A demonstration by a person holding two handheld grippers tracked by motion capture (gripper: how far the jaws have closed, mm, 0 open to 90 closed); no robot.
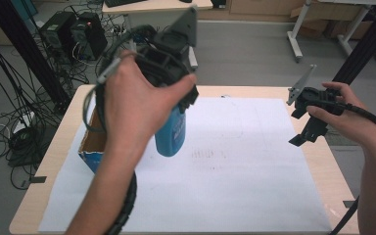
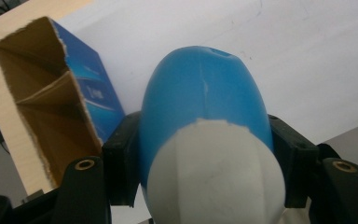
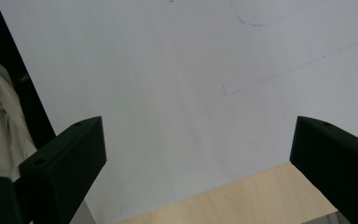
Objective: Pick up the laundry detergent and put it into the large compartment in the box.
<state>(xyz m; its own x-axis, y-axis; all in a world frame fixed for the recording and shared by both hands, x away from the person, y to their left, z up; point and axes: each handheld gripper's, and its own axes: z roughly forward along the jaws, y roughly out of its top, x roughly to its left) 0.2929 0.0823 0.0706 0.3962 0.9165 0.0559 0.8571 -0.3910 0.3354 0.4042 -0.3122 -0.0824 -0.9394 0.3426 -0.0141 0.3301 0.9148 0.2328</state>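
Gripping the bottle [image 1: 171,137] with our left gripper [image 1: 174,73], jaws clamped on both its sides; in the left gripper view the bottle [image 2: 200,107] sits centre frame, blue body, white end nearest the camera. In the high view it hangs left of centre, above the white sheet [image 1: 235,171], just right of the open box [image 1: 92,147]. Box [image 2: 51,107] is at upper left in the left gripper view, torn top, cardboard inside, blue outside. Our right gripper [image 1: 309,129] sits at the right edge of the table [image 1: 68,117], jaws wide apart, nothing between them.
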